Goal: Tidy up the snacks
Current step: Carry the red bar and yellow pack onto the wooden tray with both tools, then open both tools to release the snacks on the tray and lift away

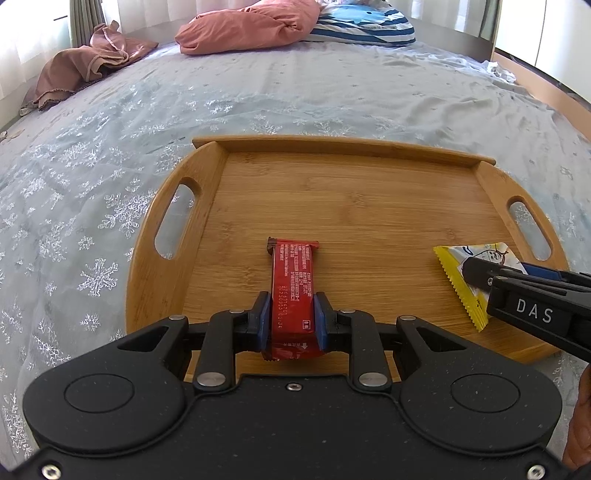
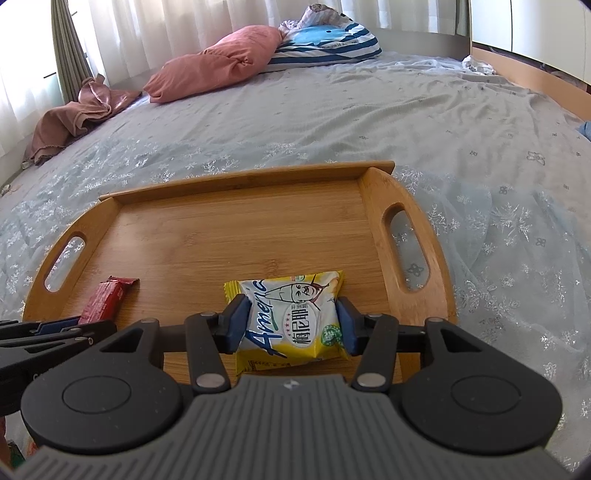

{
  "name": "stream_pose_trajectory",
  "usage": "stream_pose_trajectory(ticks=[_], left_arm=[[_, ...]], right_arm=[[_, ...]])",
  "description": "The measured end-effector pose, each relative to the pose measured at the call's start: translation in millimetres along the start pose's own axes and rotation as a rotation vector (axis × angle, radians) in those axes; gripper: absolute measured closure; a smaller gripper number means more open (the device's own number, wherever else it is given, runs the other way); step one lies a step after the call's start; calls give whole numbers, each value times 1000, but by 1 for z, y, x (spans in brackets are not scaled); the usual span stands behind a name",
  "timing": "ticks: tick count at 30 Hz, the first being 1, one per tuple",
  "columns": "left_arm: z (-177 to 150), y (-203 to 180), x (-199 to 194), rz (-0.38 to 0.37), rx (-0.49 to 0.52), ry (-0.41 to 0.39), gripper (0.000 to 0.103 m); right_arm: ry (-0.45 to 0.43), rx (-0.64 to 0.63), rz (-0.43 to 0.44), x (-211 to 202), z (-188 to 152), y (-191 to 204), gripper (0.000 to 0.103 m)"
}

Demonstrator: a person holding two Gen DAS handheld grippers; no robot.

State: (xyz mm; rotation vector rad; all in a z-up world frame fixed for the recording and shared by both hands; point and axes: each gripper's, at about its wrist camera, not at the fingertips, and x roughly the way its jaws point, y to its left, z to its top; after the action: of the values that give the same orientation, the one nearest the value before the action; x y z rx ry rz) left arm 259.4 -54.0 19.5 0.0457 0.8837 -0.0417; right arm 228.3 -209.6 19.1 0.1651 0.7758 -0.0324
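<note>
A bamboo tray (image 1: 354, 192) with two slot handles lies on the bed; it also shows in the right wrist view (image 2: 229, 229). My left gripper (image 1: 291, 314) is shut on a red snack bar (image 1: 293, 284), held over the tray's near part. The bar also shows at the left of the right wrist view (image 2: 105, 302). My right gripper (image 2: 291, 317) is shut on a yellow and white snack packet (image 2: 295, 317) over the tray's near right part. That gripper (image 1: 480, 271) and the packet (image 1: 461, 273) show at the right of the left wrist view.
The bed has a grey-blue snowflake cover (image 1: 92, 184). A pink pillow (image 1: 247, 26), a striped blue pillow (image 1: 365, 22) and a crumpled brown cloth (image 1: 88, 62) lie at the far side. A wooden bed edge (image 2: 535, 74) runs along the right.
</note>
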Motion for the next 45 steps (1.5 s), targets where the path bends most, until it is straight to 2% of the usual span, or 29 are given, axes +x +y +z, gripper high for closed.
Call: stream_pose_trajectory(ticks=[12, 14, 16, 20, 22, 31, 40, 45], left_arm=[[2, -1, 0, -2, 8, 6, 80], [2, 0, 0, -4, 5, 7, 77], [2, 0, -2, -4, 5, 8, 69], [0, 1, -11, -6, 25, -19, 61], [0, 1, -18, -13, 29, -34, 53], [-12, 6, -56, -39, 48, -73, 37], [-44, 7, -99, -71, 105, -92, 26], [-61, 8, -117, -84, 118, -87, 25]], right_arm=[[15, -3, 10, 2, 0, 1, 43], [17, -8, 11, 1, 0, 2, 38], [18, -11, 8, 0, 0, 3, 32], [15, -25, -3, -7, 0, 5, 30], [15, -33, -10, -12, 0, 6, 28], [28, -62, -9, -43, -4, 8, 19], [47, -96, 16, -80, -18, 12, 15], [49, -114, 25, -100, -27, 13, 13]])
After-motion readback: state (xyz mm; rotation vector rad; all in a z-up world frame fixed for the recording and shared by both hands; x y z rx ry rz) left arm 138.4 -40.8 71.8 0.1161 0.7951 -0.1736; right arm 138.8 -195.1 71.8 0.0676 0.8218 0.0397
